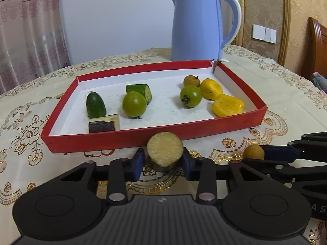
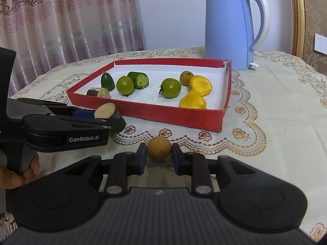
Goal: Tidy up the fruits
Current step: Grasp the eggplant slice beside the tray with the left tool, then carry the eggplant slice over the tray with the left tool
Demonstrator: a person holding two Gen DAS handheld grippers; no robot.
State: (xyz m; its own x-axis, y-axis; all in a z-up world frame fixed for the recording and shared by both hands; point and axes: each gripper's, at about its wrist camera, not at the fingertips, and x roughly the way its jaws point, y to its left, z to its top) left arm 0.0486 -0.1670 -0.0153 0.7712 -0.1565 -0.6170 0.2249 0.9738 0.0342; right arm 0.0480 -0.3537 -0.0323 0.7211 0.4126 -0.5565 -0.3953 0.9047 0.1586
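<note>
My left gripper [image 1: 164,160] is shut on a short cut piece with dark skin and a pale round cut face [image 1: 165,149], just in front of the red tray's front wall [image 1: 143,136]. The right wrist view shows that piece [image 2: 106,110] by the tray's near left side [image 2: 163,112]. My right gripper [image 2: 159,156] is shut on a small round brown fruit [image 2: 159,148] low over the tablecloth, right of the left gripper. Inside the tray lie two dark green cucumber pieces [image 1: 95,105], two green round fruits [image 1: 134,104], two yellow pieces [image 1: 227,105], a brown fruit [image 1: 191,81] and another dark-skinned piece [image 1: 103,123].
A tall blue kettle [image 1: 196,24] stands behind the tray's far right corner. The round table carries an embroidered cream cloth [image 2: 276,112]. A curtain hangs at the back left. A hand [image 2: 12,173] holds the left gripper's handle.
</note>
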